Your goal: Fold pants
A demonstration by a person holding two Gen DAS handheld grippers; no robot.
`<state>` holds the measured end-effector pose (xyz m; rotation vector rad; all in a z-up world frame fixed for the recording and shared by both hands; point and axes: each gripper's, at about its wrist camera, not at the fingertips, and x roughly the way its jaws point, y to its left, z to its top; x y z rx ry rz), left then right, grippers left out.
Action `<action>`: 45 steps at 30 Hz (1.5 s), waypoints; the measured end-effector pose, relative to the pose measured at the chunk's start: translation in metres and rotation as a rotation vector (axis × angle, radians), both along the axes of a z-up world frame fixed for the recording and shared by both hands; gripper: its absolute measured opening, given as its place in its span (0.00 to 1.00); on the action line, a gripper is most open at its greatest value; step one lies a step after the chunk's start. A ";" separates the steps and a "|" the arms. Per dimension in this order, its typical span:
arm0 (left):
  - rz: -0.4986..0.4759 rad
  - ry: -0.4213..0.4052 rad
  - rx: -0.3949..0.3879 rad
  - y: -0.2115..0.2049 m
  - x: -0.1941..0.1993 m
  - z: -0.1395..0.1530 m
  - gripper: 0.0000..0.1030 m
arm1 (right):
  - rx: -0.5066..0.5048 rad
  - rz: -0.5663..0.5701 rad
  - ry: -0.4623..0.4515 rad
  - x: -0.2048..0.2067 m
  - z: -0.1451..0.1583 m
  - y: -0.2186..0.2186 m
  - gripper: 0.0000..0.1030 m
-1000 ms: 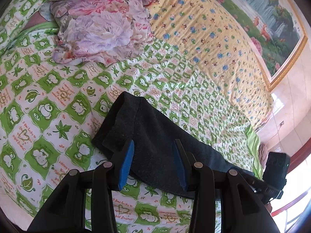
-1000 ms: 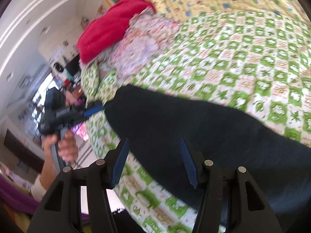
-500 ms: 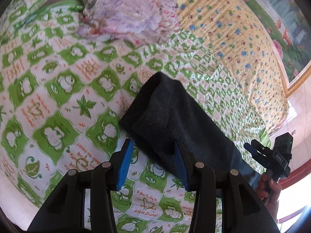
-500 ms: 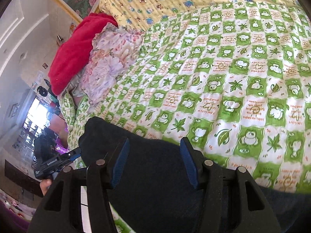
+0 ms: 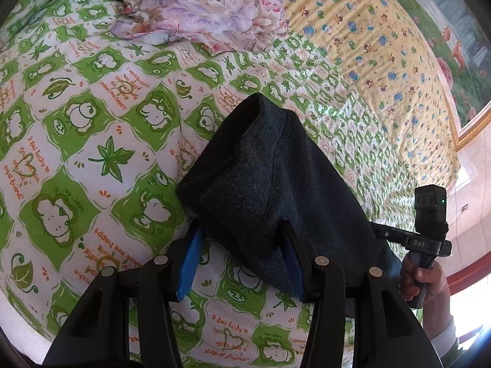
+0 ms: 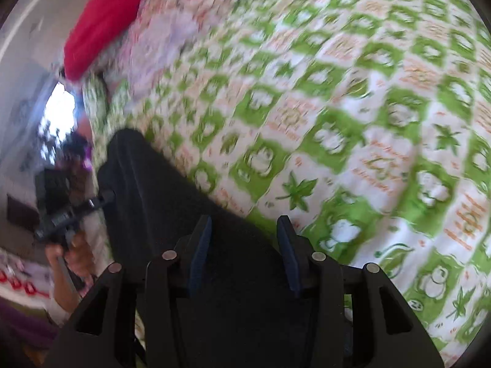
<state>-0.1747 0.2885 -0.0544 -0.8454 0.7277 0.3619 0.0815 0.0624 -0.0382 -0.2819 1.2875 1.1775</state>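
Note:
The dark charcoal pants (image 5: 264,181) lie in a long strip on the green and white quilt (image 5: 92,141). In the left wrist view my left gripper (image 5: 241,236) is open with its blue-padded jaws around the near end of the pants, fabric bunched between them. The right gripper shows at the far right (image 5: 429,239), at the other end of the strip. In the blurred right wrist view my right gripper (image 6: 244,230) is open with its jaws over the pants (image 6: 172,214). The left gripper (image 6: 92,205) shows at the far end.
A floral pillow (image 5: 199,3) and a red blanket (image 6: 101,18) lie at the head of the bed. A yellow patterned sheet (image 5: 383,46) covers the far side under a framed landscape picture (image 5: 454,46). The bed edge runs below both grippers.
My left gripper has moved forward and down so the pants end now sits between its jaws. My right gripper has swung quickly and dropped onto the pants; its view is blurred.

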 end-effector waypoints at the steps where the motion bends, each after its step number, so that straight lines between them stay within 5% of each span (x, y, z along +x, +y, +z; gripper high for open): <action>1: -0.002 -0.003 -0.002 0.001 0.000 0.000 0.49 | -0.019 0.039 -0.045 -0.007 0.001 0.004 0.44; 6: -0.015 -0.034 0.012 0.005 0.018 -0.002 0.49 | -0.050 0.108 -0.110 -0.025 0.006 0.006 0.26; 7: -0.016 -0.037 0.021 0.005 0.022 -0.002 0.43 | -0.053 0.111 -0.135 -0.029 0.008 0.006 0.22; 8: -0.019 -0.044 0.037 0.005 0.026 0.001 0.27 | -0.055 0.110 -0.171 -0.035 0.013 0.005 0.19; 9: -0.031 -0.059 0.043 0.004 0.026 0.005 0.25 | -0.053 0.104 -0.212 -0.041 0.018 0.003 0.18; 14: -0.030 -0.186 0.164 -0.013 0.006 0.052 0.23 | 0.008 0.022 -0.593 -0.068 0.068 -0.003 0.10; 16: -0.038 -0.228 0.209 -0.020 -0.002 0.068 0.23 | 0.021 -0.022 -0.681 -0.074 0.071 0.000 0.10; 19: -0.035 -0.170 0.272 -0.021 -0.001 0.066 0.23 | 0.041 -0.061 -0.594 -0.066 0.054 0.008 0.10; 22: -0.045 -0.104 0.227 -0.005 0.004 0.038 0.23 | 0.031 -0.089 -0.511 -0.059 0.027 0.015 0.11; 26: -0.030 -0.015 0.205 0.009 0.004 0.015 0.39 | 0.075 -0.145 -0.438 -0.056 0.025 0.010 0.19; 29: 0.053 -0.050 0.226 0.012 -0.015 0.028 0.52 | 0.115 -0.204 -0.419 -0.057 0.041 -0.008 0.21; 34: 0.095 -0.101 0.251 0.007 -0.038 0.054 0.52 | 0.222 -0.306 -0.351 -0.065 0.064 -0.067 0.21; 45: -0.139 -0.111 0.279 -0.065 0.026 0.076 0.57 | 0.239 -0.523 -0.252 -0.084 0.057 -0.175 0.23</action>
